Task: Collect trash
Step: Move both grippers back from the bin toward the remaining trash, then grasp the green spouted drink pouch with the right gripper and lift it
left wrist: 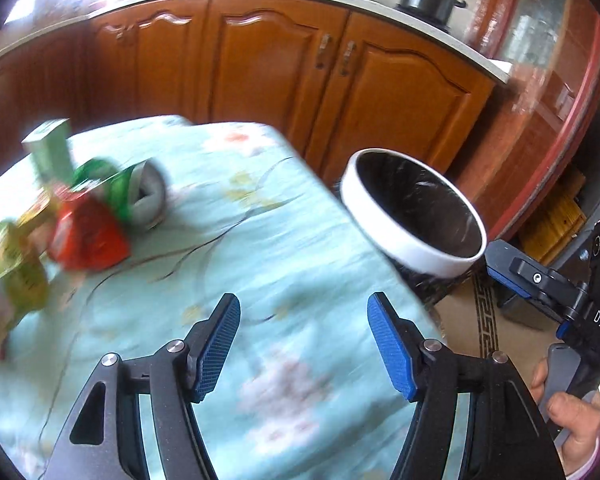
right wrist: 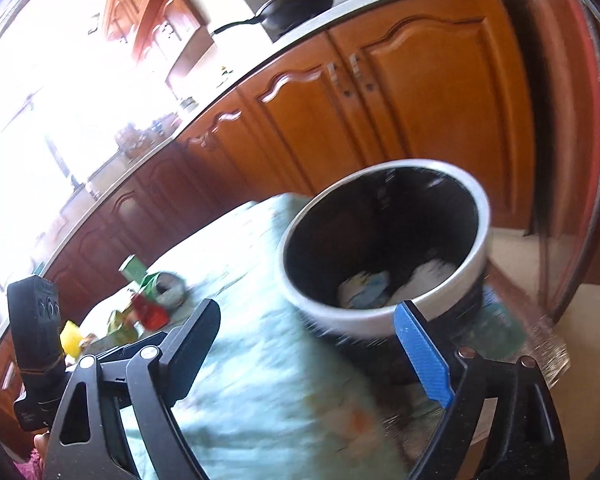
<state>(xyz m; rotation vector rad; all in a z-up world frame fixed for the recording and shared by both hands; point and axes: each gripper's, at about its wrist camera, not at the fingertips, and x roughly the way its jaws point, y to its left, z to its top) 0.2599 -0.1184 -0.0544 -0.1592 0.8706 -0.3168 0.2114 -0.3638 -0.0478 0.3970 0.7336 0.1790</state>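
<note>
1. The left tongs [left wrist: 304, 344] stand apart with nothing between them, over the cloth-covered worktop [left wrist: 284, 248]. The remaining trash sits in a cluster at the far left: a red wrapper [left wrist: 88, 236], a green can [left wrist: 128, 192] lying on its side, a green carton [left wrist: 50, 152] standing behind it, and yellow-green packets [left wrist: 16, 272]. The pieces touch or overlap, so a grab at one would likely drag or knock its neighbours; the can could roll.

2. The right tongs [right wrist: 312, 336] are also spread wide and empty, just in front of the white-rimmed trash bin [right wrist: 384, 312], which stands off the worktop's edge. Pale scraps [right wrist: 364, 292] already lie at its bottom. A release made short of the rim would drop a piece on the floor.

3. Both views are smeared with motion. Closing at this pace risks a poor pinch on a thin, slippery wrapper.

4. The cloth is loose; tongs brushing it could snag and pull the cluster.
</note>
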